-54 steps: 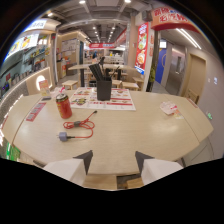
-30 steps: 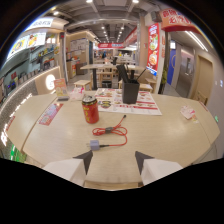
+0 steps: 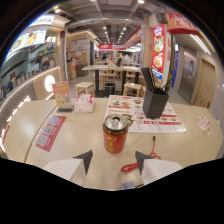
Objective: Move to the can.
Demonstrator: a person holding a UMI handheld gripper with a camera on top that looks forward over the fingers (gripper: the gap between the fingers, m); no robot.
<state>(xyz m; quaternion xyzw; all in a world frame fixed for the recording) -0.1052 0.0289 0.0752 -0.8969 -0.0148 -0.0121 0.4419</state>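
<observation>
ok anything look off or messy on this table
Mostly tidy. The red can stands upright just ahead of the open gripper, tab already opened. The one stray thing is a red cable lying loose beside the can, near the right finger.

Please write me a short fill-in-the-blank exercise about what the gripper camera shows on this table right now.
1. The red can stands upright just ahead of the gripper, whose fingers are ____.
2. The black holder stands on the printed ____.
3. The cable lying beside the can is ____ in colour.
4. The can's top is ____, tab still flat.

Missing words: open; menu mat; red; unopened
</observation>
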